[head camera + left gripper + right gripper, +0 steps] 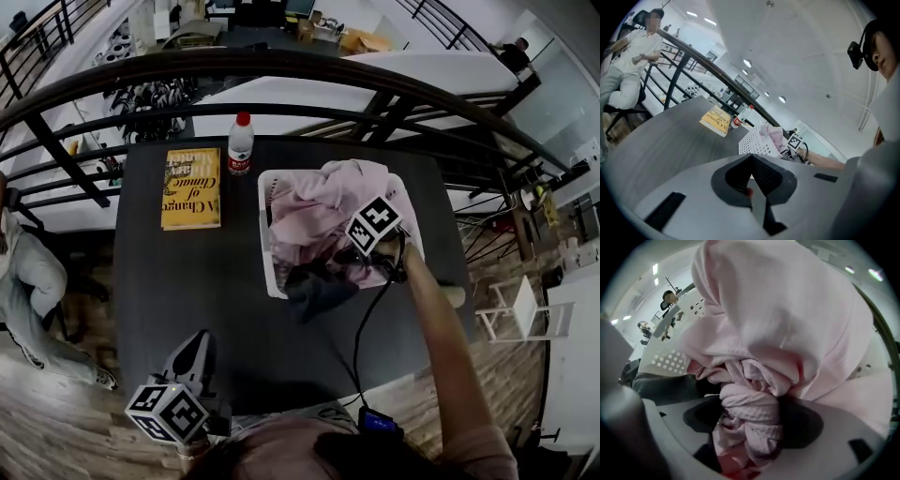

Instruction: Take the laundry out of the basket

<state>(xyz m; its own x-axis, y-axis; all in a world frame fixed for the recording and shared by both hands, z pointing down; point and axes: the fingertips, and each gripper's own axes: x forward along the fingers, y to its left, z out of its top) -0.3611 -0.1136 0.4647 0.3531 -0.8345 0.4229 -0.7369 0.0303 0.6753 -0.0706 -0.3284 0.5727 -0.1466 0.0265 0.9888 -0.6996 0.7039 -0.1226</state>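
I see soft pink waffle-weave cloth [754, 413], white perforated plastic basket [265, 244], matt dark table top [187, 300], glossy yellow paper book cover [192, 187], clear plastic bottle [241, 150]

Table [206, 300]: dark, rectangular, in the middle of the head view.
Book [192, 187]: yellow, lying flat, cover up, at the table's 11 o'clock.
Bottle [241, 143]: clear with a red cap, upright at 12 o'clock, just beside the book.
Railing [281, 66]: dark metal, curving past the table's far edge.
Seated person [28, 281]: light clothes, at 9 o'clock, off the table.
Stool [520, 309]: white, on the wooden floor at 3 o'clock.
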